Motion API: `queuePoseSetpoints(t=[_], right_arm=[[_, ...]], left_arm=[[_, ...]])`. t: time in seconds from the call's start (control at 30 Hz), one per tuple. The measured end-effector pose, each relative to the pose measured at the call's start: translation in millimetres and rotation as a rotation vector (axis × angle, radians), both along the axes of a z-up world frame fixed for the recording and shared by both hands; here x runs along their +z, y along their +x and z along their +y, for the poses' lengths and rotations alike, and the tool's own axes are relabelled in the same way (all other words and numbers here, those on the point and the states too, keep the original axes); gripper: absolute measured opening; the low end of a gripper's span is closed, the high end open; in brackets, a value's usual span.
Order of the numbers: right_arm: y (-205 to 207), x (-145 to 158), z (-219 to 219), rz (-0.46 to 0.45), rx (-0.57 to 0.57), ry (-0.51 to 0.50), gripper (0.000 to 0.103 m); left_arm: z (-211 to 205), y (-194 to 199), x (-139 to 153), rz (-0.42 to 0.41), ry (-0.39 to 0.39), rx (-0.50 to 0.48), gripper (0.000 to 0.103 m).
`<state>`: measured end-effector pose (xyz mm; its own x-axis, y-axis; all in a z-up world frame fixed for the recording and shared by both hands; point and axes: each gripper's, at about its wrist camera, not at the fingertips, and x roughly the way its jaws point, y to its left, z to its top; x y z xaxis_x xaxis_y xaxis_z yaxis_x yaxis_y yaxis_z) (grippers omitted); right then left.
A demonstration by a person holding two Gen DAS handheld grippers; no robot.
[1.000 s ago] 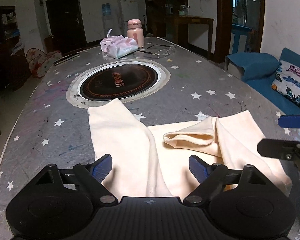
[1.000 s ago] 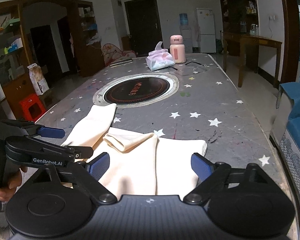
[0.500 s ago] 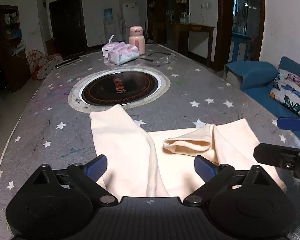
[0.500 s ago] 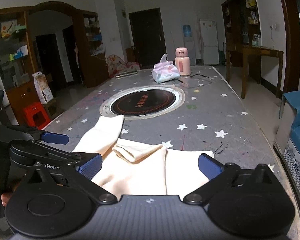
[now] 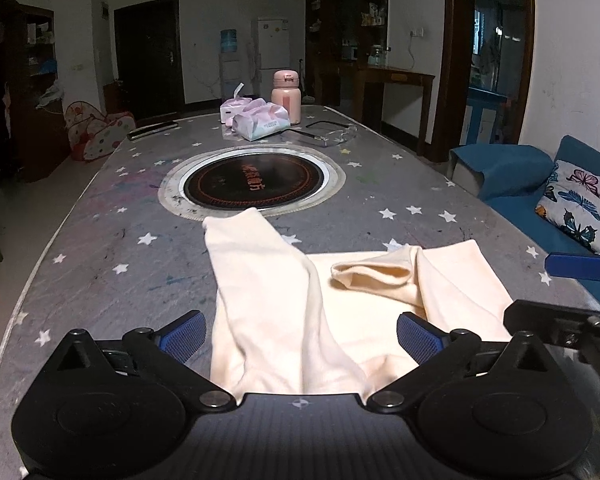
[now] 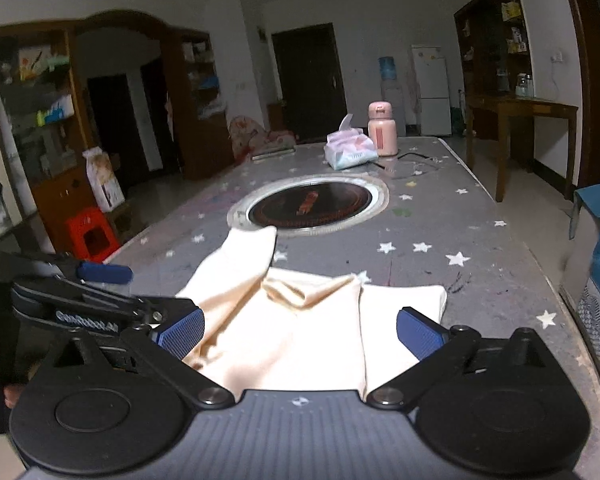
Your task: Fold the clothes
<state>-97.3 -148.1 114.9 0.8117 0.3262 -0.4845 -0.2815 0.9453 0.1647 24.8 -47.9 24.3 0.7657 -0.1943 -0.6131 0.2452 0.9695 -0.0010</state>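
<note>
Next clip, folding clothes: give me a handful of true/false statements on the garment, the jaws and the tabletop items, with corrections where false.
1. The cream garment lies on the star-patterned table. True.
2. The left gripper is clamped on the garment. False: its jaws stand wide apart, gripping nothing.
3. The right gripper is open. True.
4. The pink bottle lies tipped over. False: it stands upright beside the tissue pack.
5. One garment end reaches the round inset cooktop. True.
6. The garment covers the cooktop completely. False: only its near rim is touched.
</note>
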Motion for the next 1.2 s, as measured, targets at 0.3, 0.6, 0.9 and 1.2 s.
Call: queuePoseSetpoints(t=[0.3,0.6,0.9,1.2], right_arm=[[-21.6,-9.3,7.8,0.065,0.032,-0.046,0.103],[-43.5,-24.2,10.9,0.144,0.009,-0.066,0.103],[-62.2,-26.7,14.8,0.180,0.007,-0.098,0.103],[-72.1,-28.6,22.9,0.194,0.018,-0.125,0.103]], left_arm=[[14.1,-24.6,-6.2,0.068,-0.011,0.073,0.103],[12.8,-49.0,-15.9,0.121,0.028,0.083,0.103],[8.3,-71.4,-19.2,0.143,0.036,0.105,0.103],[5.0,-86.6,-20.2,0.133,0.065,0.124,0.103]])
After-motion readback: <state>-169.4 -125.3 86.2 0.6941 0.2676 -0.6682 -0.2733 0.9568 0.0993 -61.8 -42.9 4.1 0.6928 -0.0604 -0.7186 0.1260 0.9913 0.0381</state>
